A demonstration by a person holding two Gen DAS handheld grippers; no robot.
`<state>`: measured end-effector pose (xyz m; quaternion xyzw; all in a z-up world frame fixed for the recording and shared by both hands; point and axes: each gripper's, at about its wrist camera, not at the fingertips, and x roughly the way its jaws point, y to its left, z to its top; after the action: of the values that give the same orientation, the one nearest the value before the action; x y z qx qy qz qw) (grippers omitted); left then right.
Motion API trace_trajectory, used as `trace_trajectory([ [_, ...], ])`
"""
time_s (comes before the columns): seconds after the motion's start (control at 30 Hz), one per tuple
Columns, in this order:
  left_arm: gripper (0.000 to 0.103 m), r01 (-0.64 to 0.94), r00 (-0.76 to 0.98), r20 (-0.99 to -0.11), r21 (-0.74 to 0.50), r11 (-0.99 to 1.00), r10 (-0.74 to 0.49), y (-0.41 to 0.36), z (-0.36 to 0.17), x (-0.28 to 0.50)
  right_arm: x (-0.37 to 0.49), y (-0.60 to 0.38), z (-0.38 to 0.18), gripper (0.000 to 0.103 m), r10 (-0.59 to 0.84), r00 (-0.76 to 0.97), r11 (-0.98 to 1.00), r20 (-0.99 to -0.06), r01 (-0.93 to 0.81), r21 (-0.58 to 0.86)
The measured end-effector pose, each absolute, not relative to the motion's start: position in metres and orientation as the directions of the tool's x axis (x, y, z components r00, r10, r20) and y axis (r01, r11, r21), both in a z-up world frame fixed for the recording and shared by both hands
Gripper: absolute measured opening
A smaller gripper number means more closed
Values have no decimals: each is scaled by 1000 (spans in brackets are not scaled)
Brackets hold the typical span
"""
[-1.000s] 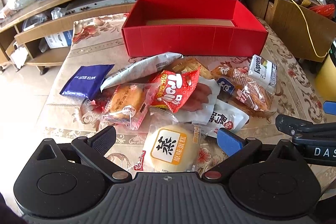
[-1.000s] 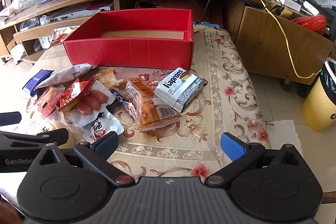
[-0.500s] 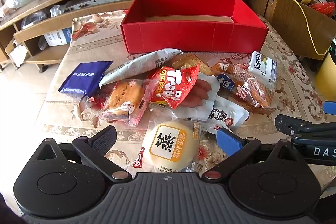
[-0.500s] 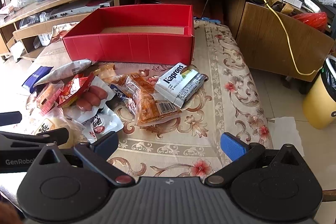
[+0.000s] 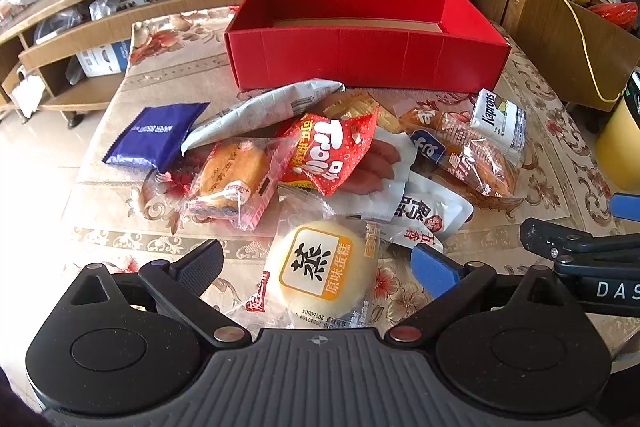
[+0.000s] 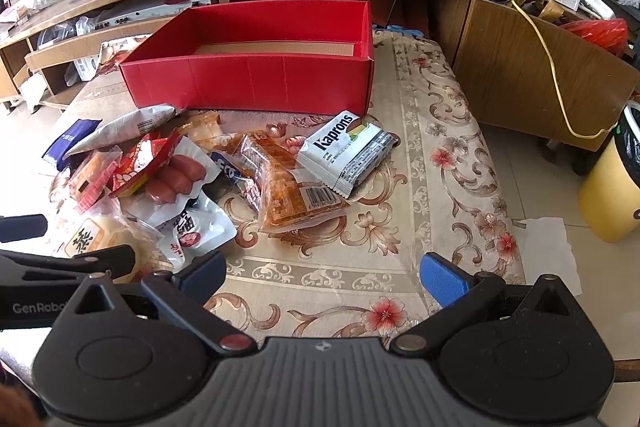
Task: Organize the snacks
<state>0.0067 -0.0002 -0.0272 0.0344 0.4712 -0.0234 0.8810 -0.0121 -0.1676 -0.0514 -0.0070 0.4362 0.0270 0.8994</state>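
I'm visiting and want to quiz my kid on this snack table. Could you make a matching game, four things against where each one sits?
Things:
1. red box
2. blue packet
3. Kaprons pack
4. round cake

Places:
A. between the open fingers of the left tool
B. right edge of the pile, leaning on an orange packet
C. far side of the table, behind the pile
D. left edge of the pile, flat on the cloth

Pairs: 1-C, 2-D, 3-B, 4-A
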Motion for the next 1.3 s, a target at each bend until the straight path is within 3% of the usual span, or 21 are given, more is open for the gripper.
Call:
trace_trajectory([
  [0.67,101,115,456,-890,31,993,-25,1,-56,25,33,-165,-46,101,151,563,981,-812,-184,55],
  [0.97,100,117,431,-901,6,993,-46,1,-60,30,94,-158,-73,76,262,433,952,-862,-262,158],
  [1.2,102,133,423,-905,14,991,-44,-2,-62,33,99,-146,-81,73,288,385,935,-877,-309,171],
  [1.27,102,144,421,-906,25,989,-39,-2,-63,32,87,-149,-80,60,293,367,935,-883,-301,185],
  [1.3,102,151,421,-906,35,988,-32,-2,-64,31,82,-152,-79,58,303,357,935,-884,-291,202],
])
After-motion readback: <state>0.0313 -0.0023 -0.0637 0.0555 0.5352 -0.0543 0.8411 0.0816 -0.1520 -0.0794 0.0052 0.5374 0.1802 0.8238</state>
